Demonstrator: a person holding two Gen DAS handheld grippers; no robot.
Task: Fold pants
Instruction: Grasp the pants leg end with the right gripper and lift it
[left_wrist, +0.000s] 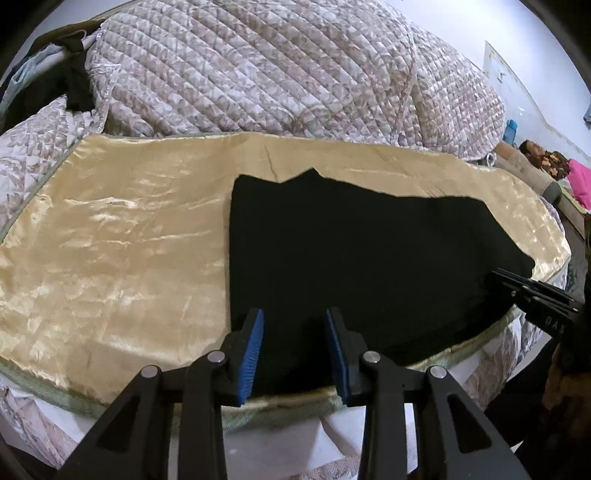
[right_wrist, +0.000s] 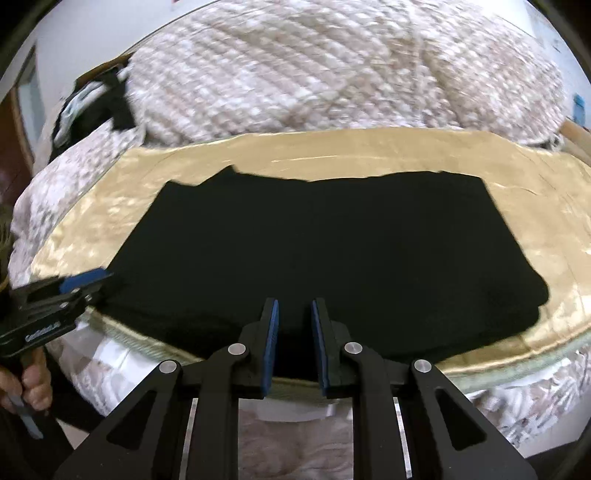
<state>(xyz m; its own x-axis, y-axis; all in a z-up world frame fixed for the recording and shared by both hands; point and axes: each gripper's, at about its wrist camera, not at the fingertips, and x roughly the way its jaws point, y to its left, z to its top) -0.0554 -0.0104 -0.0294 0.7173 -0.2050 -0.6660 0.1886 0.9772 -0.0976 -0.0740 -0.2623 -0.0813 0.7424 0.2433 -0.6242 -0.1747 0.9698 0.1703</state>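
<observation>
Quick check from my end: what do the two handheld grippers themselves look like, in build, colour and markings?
Both match. The left gripper and right gripper have matte black angular frames with triangular cut-outs, round silver pivot pins, and two flat fingers lined with ribbed blue pads. Seen from the other camera, each body carries small pale lettering, too blurred to read. No cables show. The hand gripping the left handle is bare; no sleeve is visible.

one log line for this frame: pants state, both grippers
pants: black, folded flat on gold sheet | left gripper: open, empty, near edge | right gripper: narrow gap, nothing gripped
</observation>
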